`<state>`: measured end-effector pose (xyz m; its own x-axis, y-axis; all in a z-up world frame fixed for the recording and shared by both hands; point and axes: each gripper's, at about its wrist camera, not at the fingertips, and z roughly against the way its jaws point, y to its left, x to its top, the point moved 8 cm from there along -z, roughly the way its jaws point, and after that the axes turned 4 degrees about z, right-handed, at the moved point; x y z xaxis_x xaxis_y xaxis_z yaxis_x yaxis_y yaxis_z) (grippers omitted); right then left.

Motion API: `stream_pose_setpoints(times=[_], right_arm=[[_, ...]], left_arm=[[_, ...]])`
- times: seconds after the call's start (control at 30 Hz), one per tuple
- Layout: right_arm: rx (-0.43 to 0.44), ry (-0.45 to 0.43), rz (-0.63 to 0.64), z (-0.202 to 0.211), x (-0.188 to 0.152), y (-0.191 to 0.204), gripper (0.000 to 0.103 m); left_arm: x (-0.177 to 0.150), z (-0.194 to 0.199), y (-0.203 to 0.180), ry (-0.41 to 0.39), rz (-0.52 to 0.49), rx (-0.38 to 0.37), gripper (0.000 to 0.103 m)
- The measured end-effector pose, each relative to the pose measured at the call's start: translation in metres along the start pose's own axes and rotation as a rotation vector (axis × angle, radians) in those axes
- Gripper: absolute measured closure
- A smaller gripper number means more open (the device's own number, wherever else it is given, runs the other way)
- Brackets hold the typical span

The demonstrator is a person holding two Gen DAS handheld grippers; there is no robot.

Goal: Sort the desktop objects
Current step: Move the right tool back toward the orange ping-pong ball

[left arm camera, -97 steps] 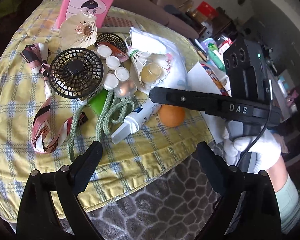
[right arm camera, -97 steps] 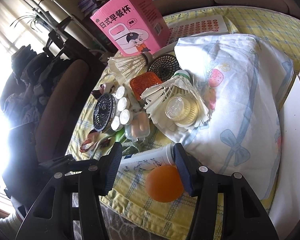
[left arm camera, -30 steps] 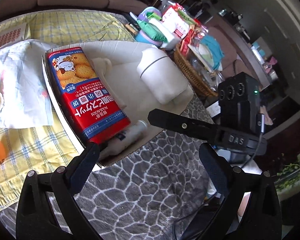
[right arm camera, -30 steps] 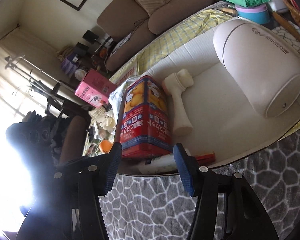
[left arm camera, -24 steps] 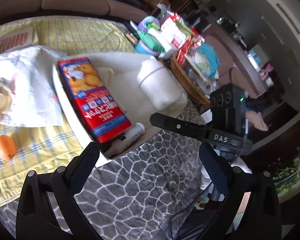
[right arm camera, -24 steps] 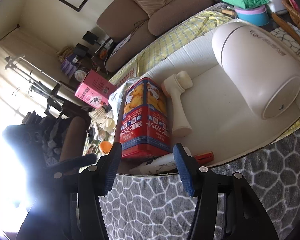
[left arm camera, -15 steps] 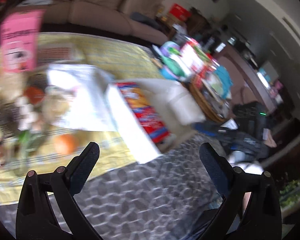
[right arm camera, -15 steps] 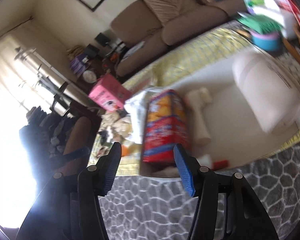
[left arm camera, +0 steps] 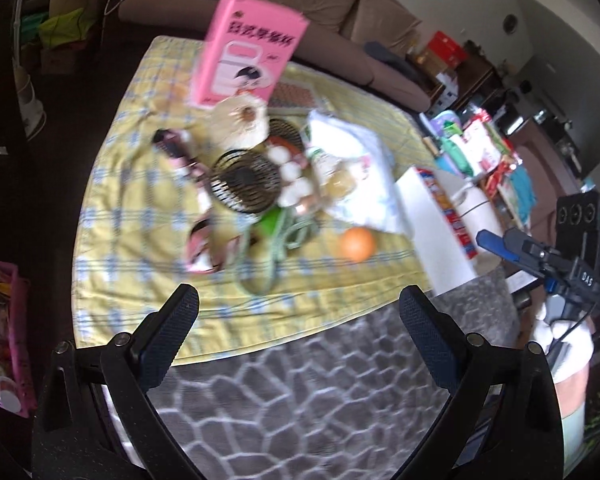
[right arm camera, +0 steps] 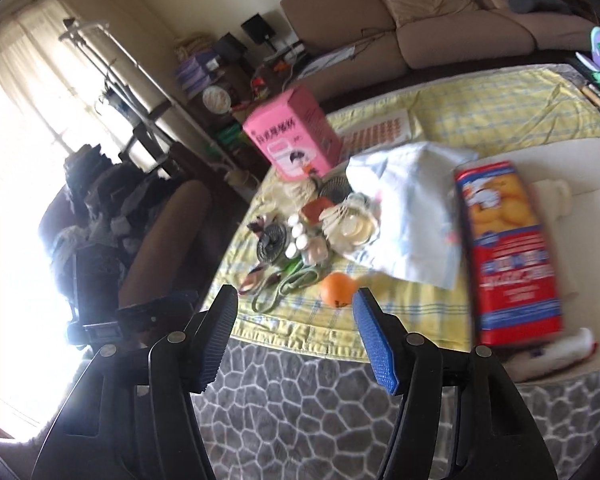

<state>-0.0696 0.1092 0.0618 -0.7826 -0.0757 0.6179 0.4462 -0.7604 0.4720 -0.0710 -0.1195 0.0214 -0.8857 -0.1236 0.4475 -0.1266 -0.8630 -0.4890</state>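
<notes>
From the left wrist camera, my left gripper [left arm camera: 298, 312] hangs over the grey patterned rug with its jaws spread wide and nothing between them. Ahead of it lies the yellow checked cloth [left arm camera: 140, 184] with the unsorted heap: the black fan [left arm camera: 245, 185], the white caps [left arm camera: 290, 178] beside it, the green cord [left arm camera: 288, 236] trailing toward me, and the pink box [left arm camera: 250, 66] standing at the far side. The orange ball [left arm camera: 357, 243] sits apart, ahead and slightly right. Further right is the white tray [left arm camera: 432, 236], and beyond it my right gripper [left arm camera: 496, 244] held in a white-gloved hand [left arm camera: 566, 334].

From the right wrist camera, the right gripper [right arm camera: 292, 332] is released too, empty, with the orange ball [right arm camera: 339, 289] framed just beyond its fingertips. To its right the tray holds the red biscuit box [right arm camera: 512, 256] and a white tube [right arm camera: 556, 354] at the near edge.

I judge I'm between items, lining up the next pick. The ball looks the likeliest: I'd push the right gripper forward and down, straddle it squarely, and clamp gently, since it will roll away if nudged.
</notes>
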Motion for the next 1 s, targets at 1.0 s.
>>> stream_pose_setpoints(times=[1.0], right_arm=[[-0.100,0.129,0.114,-0.120,-0.018,-0.029,0.040]], left_arm=[[0.057,-0.108,0.005,0.014,-0.364,0.228,0.003]])
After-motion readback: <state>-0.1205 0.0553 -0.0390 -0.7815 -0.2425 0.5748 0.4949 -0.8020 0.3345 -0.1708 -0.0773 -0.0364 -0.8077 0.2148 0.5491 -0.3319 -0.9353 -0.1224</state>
